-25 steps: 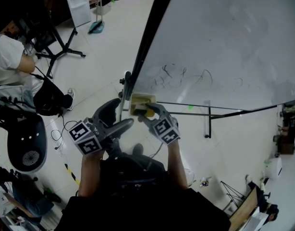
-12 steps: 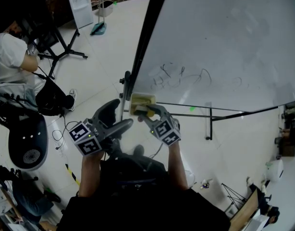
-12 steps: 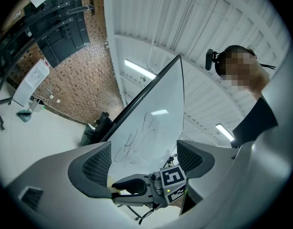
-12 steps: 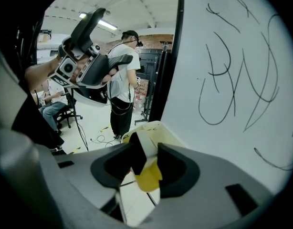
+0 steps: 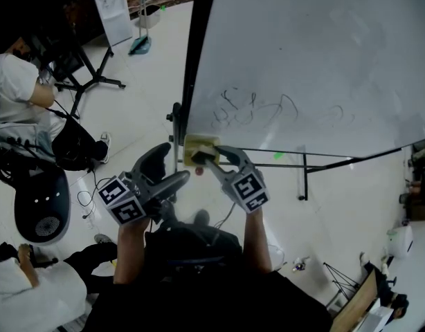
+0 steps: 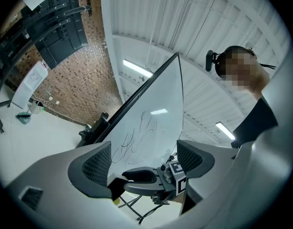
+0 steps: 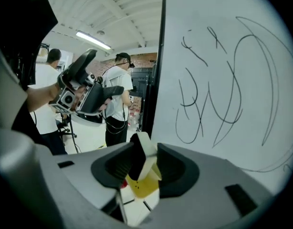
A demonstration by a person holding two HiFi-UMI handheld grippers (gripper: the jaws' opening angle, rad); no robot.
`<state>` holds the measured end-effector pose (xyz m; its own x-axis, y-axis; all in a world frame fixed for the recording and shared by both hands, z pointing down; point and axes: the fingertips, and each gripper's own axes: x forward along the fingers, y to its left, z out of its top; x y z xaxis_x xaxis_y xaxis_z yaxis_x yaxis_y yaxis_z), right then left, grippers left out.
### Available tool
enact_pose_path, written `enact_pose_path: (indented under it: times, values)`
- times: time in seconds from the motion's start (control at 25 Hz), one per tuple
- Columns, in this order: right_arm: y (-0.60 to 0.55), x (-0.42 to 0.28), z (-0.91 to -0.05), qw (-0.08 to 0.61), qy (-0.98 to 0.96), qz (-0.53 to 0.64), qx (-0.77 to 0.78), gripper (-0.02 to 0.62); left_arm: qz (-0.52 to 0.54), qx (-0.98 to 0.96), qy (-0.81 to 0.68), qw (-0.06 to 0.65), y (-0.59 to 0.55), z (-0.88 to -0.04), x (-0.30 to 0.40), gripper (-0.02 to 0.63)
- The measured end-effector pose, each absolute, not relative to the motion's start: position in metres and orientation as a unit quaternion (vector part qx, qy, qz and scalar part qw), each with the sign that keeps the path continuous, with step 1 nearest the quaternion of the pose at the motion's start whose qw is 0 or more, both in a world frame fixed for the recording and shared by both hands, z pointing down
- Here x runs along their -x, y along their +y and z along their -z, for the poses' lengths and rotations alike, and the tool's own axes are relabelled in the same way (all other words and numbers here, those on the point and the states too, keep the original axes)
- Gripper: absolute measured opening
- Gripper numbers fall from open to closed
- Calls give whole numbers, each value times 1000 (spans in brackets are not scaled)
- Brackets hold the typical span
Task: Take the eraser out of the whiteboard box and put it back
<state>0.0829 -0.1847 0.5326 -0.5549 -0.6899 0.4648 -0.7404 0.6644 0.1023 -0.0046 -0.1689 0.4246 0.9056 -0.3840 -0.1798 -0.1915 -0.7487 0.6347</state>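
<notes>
Compared with a second ago, the right gripper point(image 5: 209, 156) sits higher against the bottom corner of the whiteboard point(image 5: 323, 61). Its jaws have just been closing and now pinch the eraser point(image 7: 144, 152) between their pads. The eraser stands tilted in the grip, pale body to the right and dark felt face to the left. It hangs just over the open yellow box point(image 7: 144, 189), which is fixed at the board's lower left corner. Whether the eraser's lower end is fully clear of the box cannot be told. The left gripper point(image 5: 168, 166) stays where it was, just left of the box. Its jaws stand wide apart with nothing between them. The head view has also shifted a little, so a person in white point(image 5: 32, 292) now shows at the bottom left.

The whiteboard leans on a black frame point(image 5: 193, 54) and carries loose black scribbles point(image 5: 254, 109) above the box. Below it runs a thin black stand bar point(image 5: 302, 163). The floor point(image 5: 150, 75) is pale and shiny. At the left a person in a white shirt point(image 5: 12, 92) sits beside a black chair point(image 5: 39, 206) and a black tripod point(image 5: 88, 71). Further back stand a white sign point(image 5: 112, 5) and a brick wall point(image 6: 82, 80).
</notes>
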Motion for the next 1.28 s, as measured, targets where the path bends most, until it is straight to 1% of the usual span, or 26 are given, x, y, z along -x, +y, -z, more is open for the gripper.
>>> enact_pose_path:
  times: [0.24,1.28]
  values:
    - [-183,-92,-503,168,-892,-63,-416,167,149,-925,-157,313,-166,-420,-1,428]
    - [-158,-118,-392,-63,-910,-47,-407,161,150,-929,-168,293,-153,-400,-4,428]
